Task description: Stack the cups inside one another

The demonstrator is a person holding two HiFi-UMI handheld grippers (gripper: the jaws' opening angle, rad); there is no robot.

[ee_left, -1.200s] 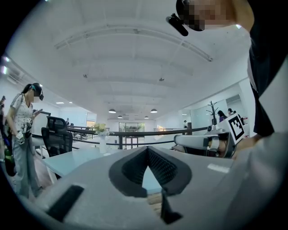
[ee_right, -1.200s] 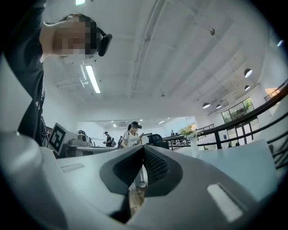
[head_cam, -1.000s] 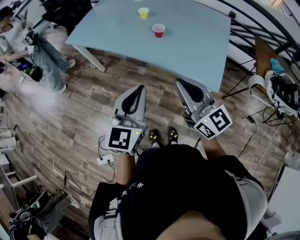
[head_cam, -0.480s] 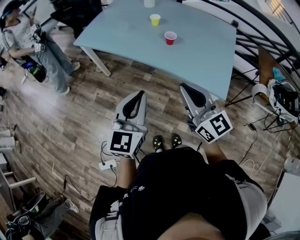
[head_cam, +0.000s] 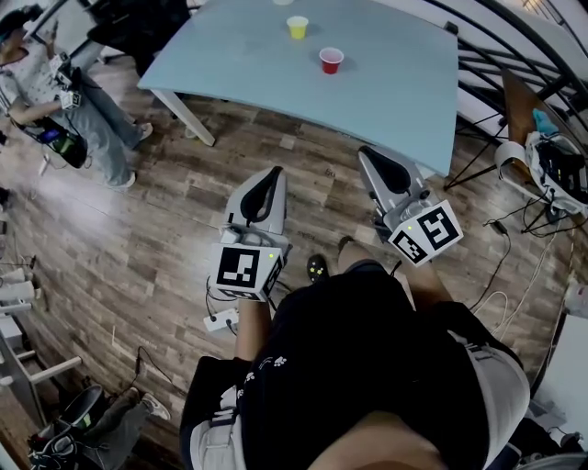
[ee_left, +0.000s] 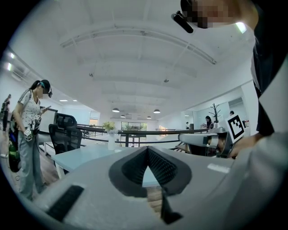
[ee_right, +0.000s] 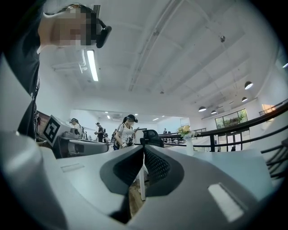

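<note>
A red cup point(head_cam: 331, 61) and a yellow cup point(head_cam: 297, 27) stand upright and apart on the pale blue table point(head_cam: 386, 83) at the top of the head view. My left gripper point(head_cam: 269, 174) and my right gripper point(head_cam: 370, 153) are held level over the wooden floor, short of the table's near edge. Both are shut with nothing between their tips. In the left gripper view the left gripper point(ee_left: 146, 149) points at the table point(ee_left: 85, 155). The right gripper point(ee_right: 144, 148) looks along the table's side; neither gripper view shows a cup.
A person point(head_cam: 55, 101) stands left of the table with equipment. A black office chair point(head_cam: 138, 23) is at the table's far left. A railing point(head_cam: 514, 64) and a stand with cables point(head_cam: 551, 174) are on the right. A power strip point(head_cam: 220, 319) lies on the floor.
Both grippers and the head have shifted forward toward the table; the cups sit a little to the right of where they were in the head view. Both grippers stay shut.
</note>
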